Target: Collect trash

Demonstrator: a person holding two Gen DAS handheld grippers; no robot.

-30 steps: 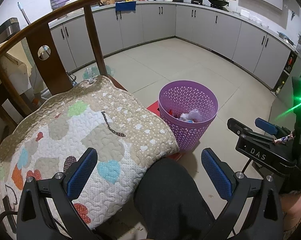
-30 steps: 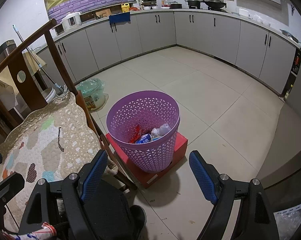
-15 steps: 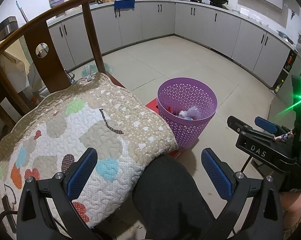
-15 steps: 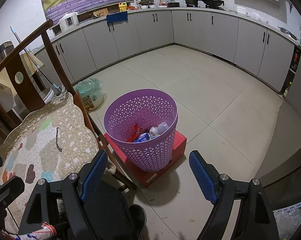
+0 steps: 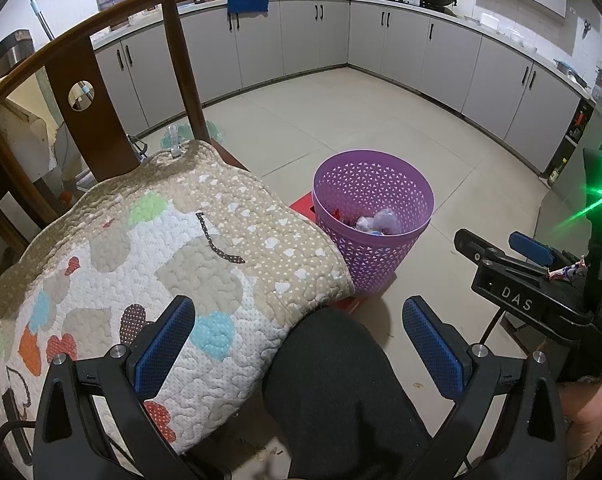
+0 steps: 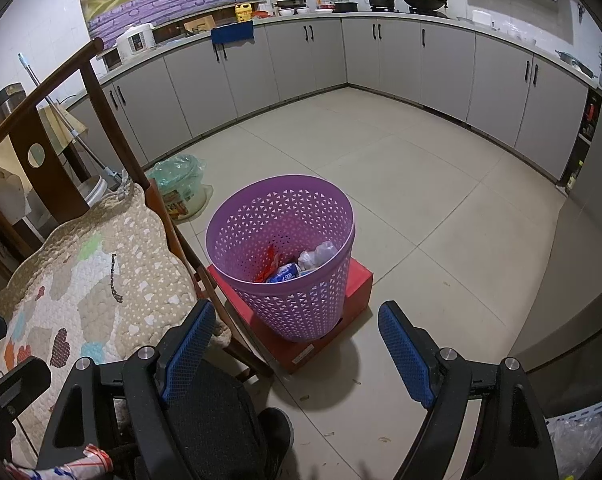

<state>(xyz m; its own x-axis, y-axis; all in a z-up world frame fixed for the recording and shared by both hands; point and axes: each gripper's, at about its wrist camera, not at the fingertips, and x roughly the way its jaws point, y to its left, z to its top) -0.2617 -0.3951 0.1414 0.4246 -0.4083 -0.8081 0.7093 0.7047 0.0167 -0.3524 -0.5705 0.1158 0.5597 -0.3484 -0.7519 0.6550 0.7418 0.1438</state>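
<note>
A purple perforated waste basket (image 6: 285, 256) stands on a flat red box (image 6: 355, 286) on the kitchen floor, with wrappers and a crumpled clear bag (image 6: 315, 254) inside. It also shows in the left wrist view (image 5: 375, 220). My right gripper (image 6: 297, 354) is open and empty, held in front of the basket. My left gripper (image 5: 299, 348) is open and empty, over the chair cushion and a black-clad knee (image 5: 341, 384). In the left wrist view the right gripper's body (image 5: 521, 276) shows at the right edge. A red-white wrapper (image 6: 61, 466) lies at the lower left of the right wrist view.
A wooden chair (image 5: 77, 92) with a patterned quilted cushion (image 5: 141, 264) is left of the basket. A green plastic bag (image 6: 181, 184) and a mop (image 6: 73, 128) stand behind it. Grey cabinets (image 6: 381, 60) line the far walls. A clear plastic bag (image 6: 581, 440) is at lower right.
Both views have drifted slightly back and up from the basket. Both grippers stay open and empty.
</note>
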